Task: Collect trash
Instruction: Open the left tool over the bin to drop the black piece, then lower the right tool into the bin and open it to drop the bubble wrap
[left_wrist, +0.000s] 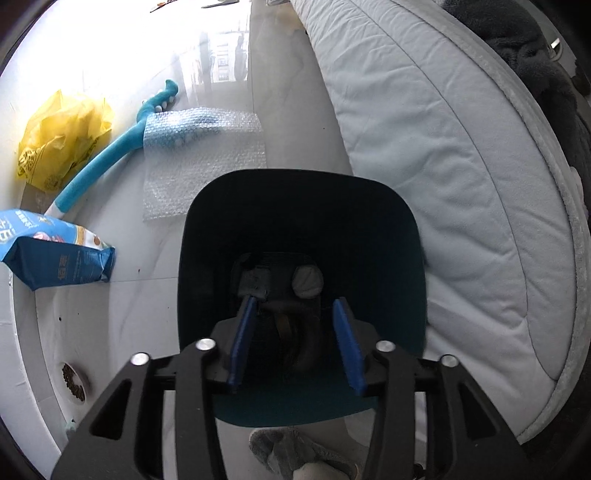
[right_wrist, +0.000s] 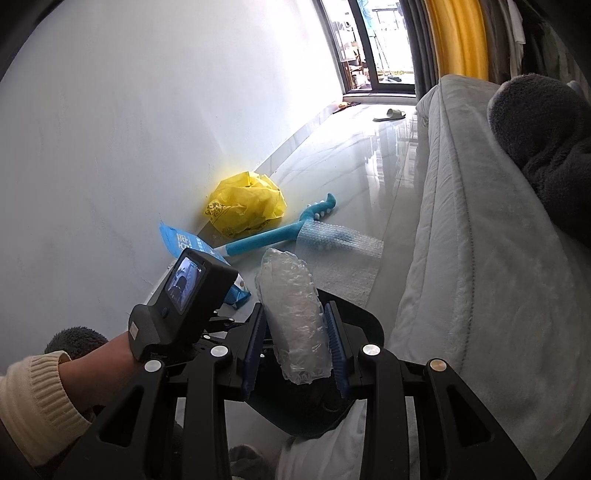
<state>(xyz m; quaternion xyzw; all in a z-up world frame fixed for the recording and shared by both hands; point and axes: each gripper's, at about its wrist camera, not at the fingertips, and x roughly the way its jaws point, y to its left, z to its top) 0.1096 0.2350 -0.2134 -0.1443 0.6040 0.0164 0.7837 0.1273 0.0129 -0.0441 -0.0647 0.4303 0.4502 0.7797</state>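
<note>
- Right gripper (right_wrist: 295, 343) is nearest in its view: blue pads pressed on both sides of a roll of crumpled clear plastic (right_wrist: 291, 317), which stands upright btwn them, top poking well above the fingertips.
- Directly under that roll is the dark teal bin (right_wrist: 354, 325), its rim showing just behind and below my right fingers.
- Left gripper (left_wrist: 295, 339) has its fingers spread w/ nothing btwn them, tips reaching over the near rim of the bin (left_wrist: 303, 206) and pointing down inside; some dark stuff sits at the bottom, can't tell what.
- My left hand (right_wrist: 96, 373) w/ cream cuff holds that gripper beside the right one.
- Blue snack bag (left_wrist: 55, 254) lies on the floor left of the bin, near the wall.
- Farther out, flat bubble wrap sheet (left_wrist: 199, 147) on the tile, overlapping a teal toy stick (left_wrist: 107, 155).
- Yellow plastic bag (right_wrist: 245, 208) crumpled against the wall past those.
- Grey couch (right_wrist: 480, 258) runs along the right side, touching the bin.
</note>
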